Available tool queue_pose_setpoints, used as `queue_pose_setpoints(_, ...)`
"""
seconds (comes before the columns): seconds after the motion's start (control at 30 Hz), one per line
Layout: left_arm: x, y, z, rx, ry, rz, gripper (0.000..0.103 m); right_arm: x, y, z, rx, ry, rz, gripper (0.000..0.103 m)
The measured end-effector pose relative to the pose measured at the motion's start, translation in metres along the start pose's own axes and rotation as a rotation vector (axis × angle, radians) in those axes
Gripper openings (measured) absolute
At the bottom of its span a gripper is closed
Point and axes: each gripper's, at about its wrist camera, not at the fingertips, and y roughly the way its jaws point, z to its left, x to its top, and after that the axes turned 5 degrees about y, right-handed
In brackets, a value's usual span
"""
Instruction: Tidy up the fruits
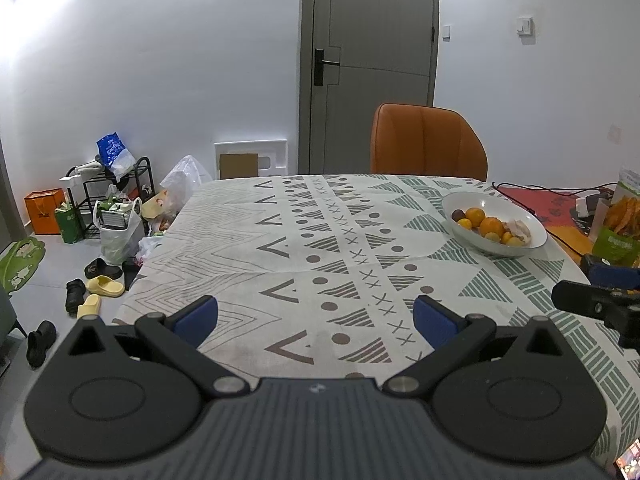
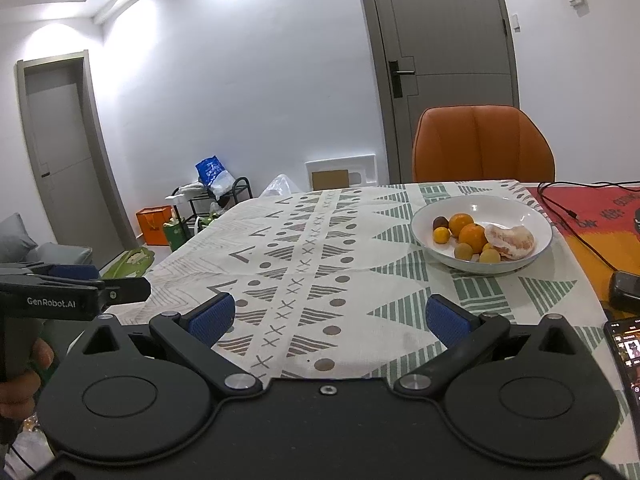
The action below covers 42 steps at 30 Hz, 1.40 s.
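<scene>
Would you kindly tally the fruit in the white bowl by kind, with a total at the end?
In the white bowl, right wrist view:
Oranges, large: 2
Small yellow-orange fruits: 4
Dark purple-brown fruit: 1
Peeled citrus piece: 1
Total: 8, though a piece may be hidden behind others.

Cool, even indoor light fills the room. Bright glare washes the white wall [image 2: 224, 80] from above, blown out in the upper left of both views. Shadows on the tablecloth [image 1: 320, 240] are soft and faint. Fisheye lenses bend the door [image 2: 444, 60] (edges curve, corners darken). Focus stays sharp throughout.
</scene>
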Motion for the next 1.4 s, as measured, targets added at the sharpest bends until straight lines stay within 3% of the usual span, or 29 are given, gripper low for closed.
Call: queue_pose_setpoints(1.4, 0.0022, -0.0035, -0.0017, -0.017, -0.003, -0.007, 0.103, -0.0012, -0.0005, 0.0015, -0.001, -0.003, 0.001, 0.103)
